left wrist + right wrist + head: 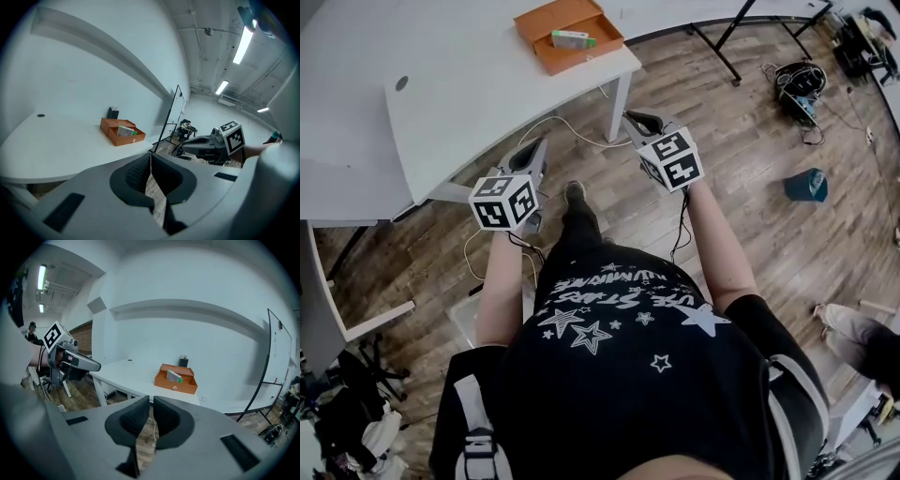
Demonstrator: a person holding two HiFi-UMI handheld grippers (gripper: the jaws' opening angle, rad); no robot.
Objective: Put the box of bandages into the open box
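Observation:
An orange open box [546, 26] sits on the white table [469, 84] near its far right corner. The white and green box of bandages [572, 39] lies inside it. Both grippers hang over the wooden floor in front of the table, well short of the box. My left gripper [532, 150] is shut and empty, its pads touching [151, 161]. My right gripper [639, 122] is shut too, with nothing between its pads [151, 401]. Both gripper views show the orange box [123, 138] [176, 387] with the bandage box [125, 131] [174, 376] leaning in it.
A black pen holder [183, 361] stands behind the orange box. The table edge and leg [619, 103] lie between the grippers and the box. On the floor are a blue object [806, 185], a cable bundle [797, 82] and a black stand's legs [717, 42].

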